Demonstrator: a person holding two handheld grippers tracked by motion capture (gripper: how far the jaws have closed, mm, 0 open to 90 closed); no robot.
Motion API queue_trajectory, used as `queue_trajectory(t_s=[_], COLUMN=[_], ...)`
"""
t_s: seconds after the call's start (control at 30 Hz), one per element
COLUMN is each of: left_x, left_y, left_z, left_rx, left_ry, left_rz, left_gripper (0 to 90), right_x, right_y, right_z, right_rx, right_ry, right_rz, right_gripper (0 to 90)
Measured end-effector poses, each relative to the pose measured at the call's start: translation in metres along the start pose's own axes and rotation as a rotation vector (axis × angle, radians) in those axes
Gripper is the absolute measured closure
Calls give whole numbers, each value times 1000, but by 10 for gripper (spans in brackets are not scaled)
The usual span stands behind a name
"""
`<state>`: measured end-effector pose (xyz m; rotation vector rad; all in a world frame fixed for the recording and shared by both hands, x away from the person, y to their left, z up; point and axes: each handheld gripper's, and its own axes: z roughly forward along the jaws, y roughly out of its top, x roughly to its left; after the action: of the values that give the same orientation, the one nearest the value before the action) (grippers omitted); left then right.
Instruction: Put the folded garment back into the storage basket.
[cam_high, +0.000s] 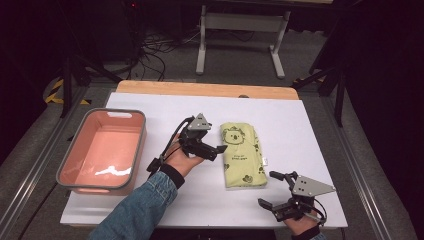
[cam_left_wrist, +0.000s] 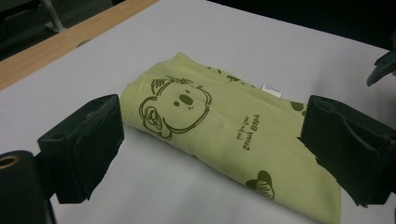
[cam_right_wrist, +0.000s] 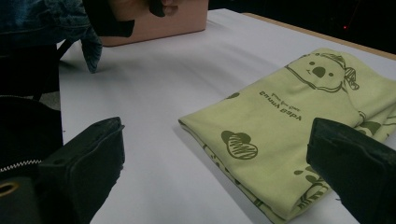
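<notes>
Folded light-green cloth (cam_high: 242, 154) printed with a dark koala face, small lettering and leaf-like marks, lying flat near the middle of the white table (cam_high: 300, 130). Long side running from the far edge toward the near edge, koala end farther away, small white tag at its right side. Folded layers visible along the near edge.

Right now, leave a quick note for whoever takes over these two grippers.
Left gripper: open, at the left edge of the folded green cloth, holding nothing.
Right gripper: open, near the table's front edge, just off the cloth's near right corner.
The cloth lies flat mid-table; the pink bin at the left holds nothing.
Done: nothing grasped yet.
Left: probably grip the cloth and move it to the bin.
</notes>
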<state>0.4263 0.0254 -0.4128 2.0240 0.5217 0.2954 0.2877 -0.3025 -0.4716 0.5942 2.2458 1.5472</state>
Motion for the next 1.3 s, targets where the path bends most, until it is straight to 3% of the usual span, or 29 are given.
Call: queue_trajectory(t_s=[0.33, 0.93, 1.3], left_x=[10, 28, 39], left_y=[1, -3, -10], left_z=[16, 51, 70], left_rx=[6, 76, 118], left_ry=[-20, 2, 16], left_rz=[-56, -118, -188], left_gripper=[75, 79, 98], right_x=[0, 0, -1], right_y=[0, 0, -1], right_z=[-1, -2, -2], right_rx=[-3, -8, -7], right_ry=[2, 5, 15], right_rz=[-1, 0, 4], right_gripper=[47, 47, 47])
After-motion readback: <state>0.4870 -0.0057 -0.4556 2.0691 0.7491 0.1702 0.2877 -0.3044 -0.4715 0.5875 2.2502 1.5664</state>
